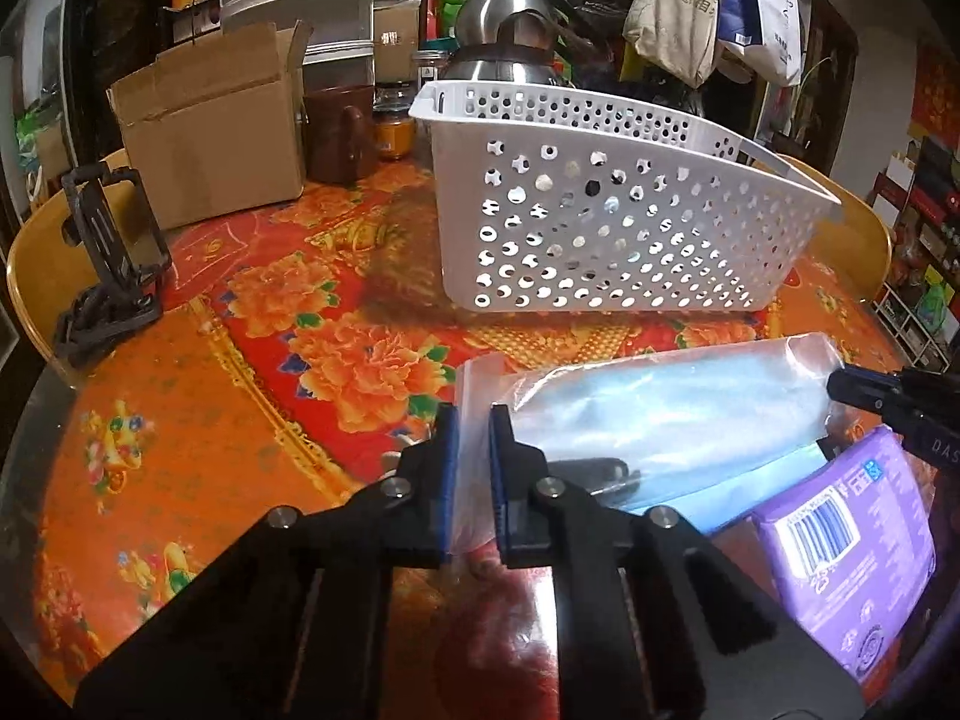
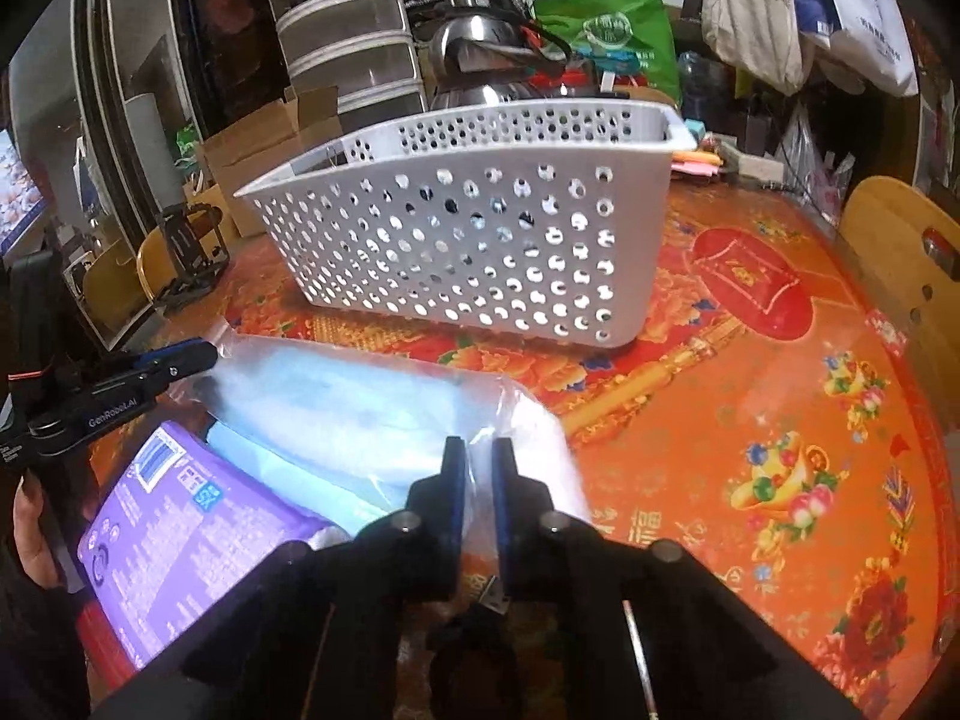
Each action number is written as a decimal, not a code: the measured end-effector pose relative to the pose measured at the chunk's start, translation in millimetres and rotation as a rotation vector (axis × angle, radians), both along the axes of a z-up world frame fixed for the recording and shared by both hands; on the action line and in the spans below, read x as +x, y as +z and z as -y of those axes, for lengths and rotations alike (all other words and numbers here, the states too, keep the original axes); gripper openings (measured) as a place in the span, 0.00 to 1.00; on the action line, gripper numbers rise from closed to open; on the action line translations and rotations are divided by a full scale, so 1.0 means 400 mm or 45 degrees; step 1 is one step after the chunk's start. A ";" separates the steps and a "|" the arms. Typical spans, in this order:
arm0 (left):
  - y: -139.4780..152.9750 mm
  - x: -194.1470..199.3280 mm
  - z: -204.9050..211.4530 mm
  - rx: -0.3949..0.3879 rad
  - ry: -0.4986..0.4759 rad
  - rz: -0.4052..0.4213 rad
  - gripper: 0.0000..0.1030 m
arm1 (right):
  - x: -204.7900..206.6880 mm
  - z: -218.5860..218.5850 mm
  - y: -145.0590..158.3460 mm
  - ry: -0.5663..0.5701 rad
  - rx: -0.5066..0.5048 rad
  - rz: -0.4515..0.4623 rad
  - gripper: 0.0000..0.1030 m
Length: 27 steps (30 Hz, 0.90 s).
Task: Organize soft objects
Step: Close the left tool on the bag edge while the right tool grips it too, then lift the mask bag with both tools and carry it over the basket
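Both grippers clamp the ends of a clear zip bag of blue cloth on a cluttered table.

The orange-red floral tablecloth carries a white perforated plastic basket, just behind the clear plastic bag of pale blue fabric; a purple wrapped pack lies beside the bag. The left gripper pinches the bag's left edge, the right gripper its right edge. Only the left view shows the brown cardboard box up close and a black stand; only the right view shows a wooden chair back and green bag.
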State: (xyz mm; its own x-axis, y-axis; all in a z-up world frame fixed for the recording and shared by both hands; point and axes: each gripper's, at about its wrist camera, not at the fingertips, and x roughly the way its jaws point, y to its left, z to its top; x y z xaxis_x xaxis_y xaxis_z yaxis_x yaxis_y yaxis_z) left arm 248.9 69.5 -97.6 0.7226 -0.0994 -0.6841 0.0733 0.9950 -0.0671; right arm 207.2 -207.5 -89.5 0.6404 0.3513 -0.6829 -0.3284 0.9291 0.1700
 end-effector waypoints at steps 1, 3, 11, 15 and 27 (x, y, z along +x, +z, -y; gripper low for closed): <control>0.002 -0.002 -0.002 -0.001 0.004 0.005 0.05 | -0.004 0.001 0.004 0.001 0.001 0.010 0.06; 0.007 -0.006 -0.007 -0.010 0.006 0.011 0.02 | -0.012 0.004 0.013 0.003 -0.006 0.033 0.05; 0.030 -0.033 -0.003 -0.002 -0.005 0.069 0.02 | -0.045 -0.003 0.042 -0.006 -0.055 0.129 0.03; 0.051 -0.049 -0.005 -0.003 -0.002 0.114 0.02 | -0.053 -0.001 0.052 -0.006 -0.053 0.151 0.03; 0.164 -0.098 0.000 -0.006 -0.011 0.209 0.02 | -0.070 -0.003 0.142 -0.007 -0.070 0.250 0.03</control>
